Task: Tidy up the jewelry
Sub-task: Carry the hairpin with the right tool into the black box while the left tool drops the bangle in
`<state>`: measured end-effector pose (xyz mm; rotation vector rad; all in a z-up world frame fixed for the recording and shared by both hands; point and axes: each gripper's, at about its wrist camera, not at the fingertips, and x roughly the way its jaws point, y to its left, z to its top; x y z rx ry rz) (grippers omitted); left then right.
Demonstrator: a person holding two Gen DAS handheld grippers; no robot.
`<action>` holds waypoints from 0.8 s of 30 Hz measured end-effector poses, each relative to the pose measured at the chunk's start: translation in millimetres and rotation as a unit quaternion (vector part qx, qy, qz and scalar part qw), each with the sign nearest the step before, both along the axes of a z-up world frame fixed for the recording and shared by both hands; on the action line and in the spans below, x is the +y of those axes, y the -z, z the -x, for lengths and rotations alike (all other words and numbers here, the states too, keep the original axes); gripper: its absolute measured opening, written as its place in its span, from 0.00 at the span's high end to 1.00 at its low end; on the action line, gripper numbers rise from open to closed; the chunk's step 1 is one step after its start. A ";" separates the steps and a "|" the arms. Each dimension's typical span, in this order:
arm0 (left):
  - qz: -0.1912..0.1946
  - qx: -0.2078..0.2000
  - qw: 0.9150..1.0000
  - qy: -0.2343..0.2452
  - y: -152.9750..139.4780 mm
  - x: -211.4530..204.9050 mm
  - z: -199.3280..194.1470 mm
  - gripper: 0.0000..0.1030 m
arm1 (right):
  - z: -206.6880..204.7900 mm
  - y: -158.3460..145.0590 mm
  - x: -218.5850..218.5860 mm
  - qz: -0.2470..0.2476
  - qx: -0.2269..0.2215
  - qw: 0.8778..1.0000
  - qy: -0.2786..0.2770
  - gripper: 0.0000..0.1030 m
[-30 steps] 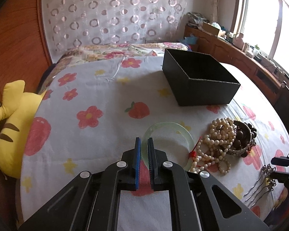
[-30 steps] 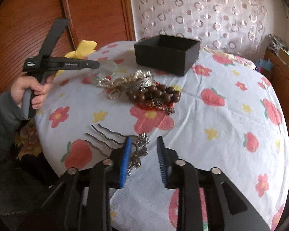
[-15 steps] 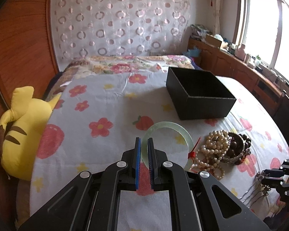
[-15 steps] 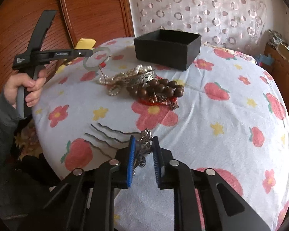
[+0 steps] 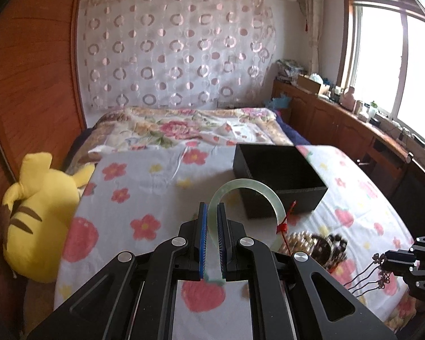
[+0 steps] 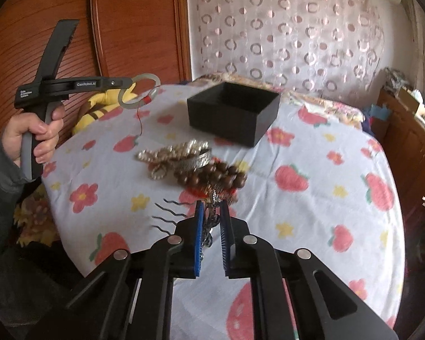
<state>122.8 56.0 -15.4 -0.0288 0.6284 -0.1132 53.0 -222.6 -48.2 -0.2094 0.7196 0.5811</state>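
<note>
- The left gripper (image 5: 211,221) has its blue-padded fingers (image 5: 202,232) clamped on the near arc of a pale green jade bangle (image 5: 249,187), which is held in the air clear of the bed; a red cord (image 5: 284,226) hangs from the bangle's right side.
- In the left wrist view the black box (image 5: 280,172) sits at 1 o'clock from the bangle, open-topped, with its near left corner behind the ring.
- The right gripper (image 6: 211,226) has its fingers (image 6: 199,235) closed on the ornate silver head of a hair comb (image 6: 209,221); its wavy dark prongs (image 6: 170,212) point toward 9 o'clock, above the strawberry sheet (image 6: 311,198).
- At 12 o'clock, just beyond the right gripper, lies a pile: brown bead bracelet (image 6: 212,174), silver bangle (image 6: 195,160) and pearl strands (image 6: 161,158), touching one another.
- The box stands well apart from the pile, further toward 12 o'clock in the right wrist view.
- Bare sheet lies between pile and box, and broadly at 3 o'clock toward the bed's right edge.
- A yellow plush toy (image 5: 39,215) leans at the left edge against the wooden panel (image 5: 28,85).
</note>
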 end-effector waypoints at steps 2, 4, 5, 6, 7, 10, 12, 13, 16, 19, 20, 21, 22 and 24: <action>0.001 -0.003 1.000 0.002 -4.0 -3.3 -6.1 0.94 | -2.8 -9.9 -0.6 0.012 -0.019 1.000 0.007 0.91; -0.001 -0.004 1.000 0.001 -7.9 -7.5 -16.1 0.94 | -5.7 -15.7 -0.3 0.015 -0.025 1.000 0.005 0.91; -0.003 -0.004 1.000 0.000 -9.7 -9.8 -21.1 0.94 | -8.1 -18.5 -0.3 0.020 -0.031 0.999 0.004 0.91; -0.005 -0.005 1.000 0.000 -11.6 -12.0 -24.8 0.94 | -10.2 -21.4 -1.1 0.025 -0.036 0.999 0.005 0.91; -0.008 -0.006 1.000 -0.001 -13.4 -14.3 -28.8 0.94 | -12.0 -23.5 -1.3 0.026 -0.039 0.999 0.005 0.91; -0.016 -0.007 1.000 0.001 -18.2 -21.9 -38.1 0.94 | -17.5 -32.7 -3.7 0.028 -0.051 0.998 0.008 0.91; -0.016 -0.007 1.000 0.005 -20.4 -25.7 -44.4 0.94 | -21.2 -41.9 -5.0 0.027 -0.065 0.997 0.010 0.91; -0.017 -0.006 1.000 0.005 -20.8 -28.5 -48.7 0.94 | -22.9 -46.3 -4.6 0.026 -0.072 0.997 0.011 0.91; -0.017 -0.001 1.000 0.010 -18.1 -37.5 -62.8 0.94 | -31.8 -57.8 -3.9 0.024 -0.091 0.995 0.011 0.91; -0.014 0.017 1.000 0.013 -7.1 -46.2 -81.8 0.94 | -43.8 -67.7 0.3 0.030 -0.108 0.994 0.016 0.91; -0.016 0.021 1.000 0.013 -3.2 -49.6 -87.5 0.94 | -49.8 -71.0 2.6 0.034 -0.113 0.993 0.016 0.91; -0.019 0.023 0.999 0.013 -0.2 -52.5 -90.7 0.93 | -55.5 -74.1 4.5 0.036 -0.116 0.992 0.017 0.91; -0.023 0.025 0.999 0.012 3.2 -55.7 -95.2 0.93 | -60.9 -76.4 5.6 0.035 -0.118 0.992 0.019 0.91; -0.024 0.033 0.999 0.015 9.2 -60.6 -103.2 0.93 | -70.1 -79.9 7.6 0.034 -0.121 0.992 0.019 0.91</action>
